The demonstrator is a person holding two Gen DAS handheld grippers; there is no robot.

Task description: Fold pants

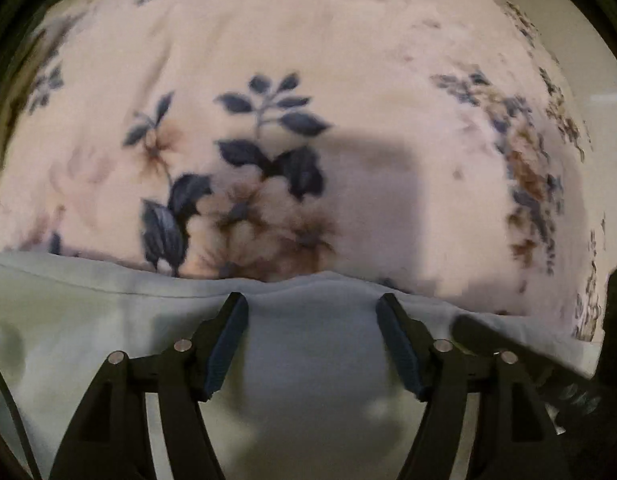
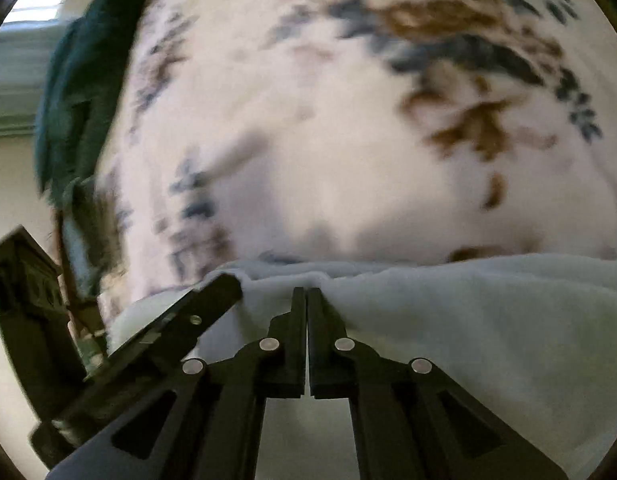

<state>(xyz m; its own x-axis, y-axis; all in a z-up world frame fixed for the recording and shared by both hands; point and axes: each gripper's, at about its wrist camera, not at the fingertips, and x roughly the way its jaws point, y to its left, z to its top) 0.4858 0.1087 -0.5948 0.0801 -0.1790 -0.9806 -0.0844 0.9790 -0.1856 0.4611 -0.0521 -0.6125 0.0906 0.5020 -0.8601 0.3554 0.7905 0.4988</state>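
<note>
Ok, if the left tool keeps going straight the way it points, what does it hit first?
Most likely the pale blue pants: the left tool stands open right over that fabric near its edge, with the floral blanket beyond. Depth is unclear.

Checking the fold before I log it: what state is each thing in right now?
Pants: pale blue, lying on the floral blanket, edge rumpled.
Left claw: open over the pants.
Right claw: shut at the pants' edge; grip on cloth unclear.
</note>
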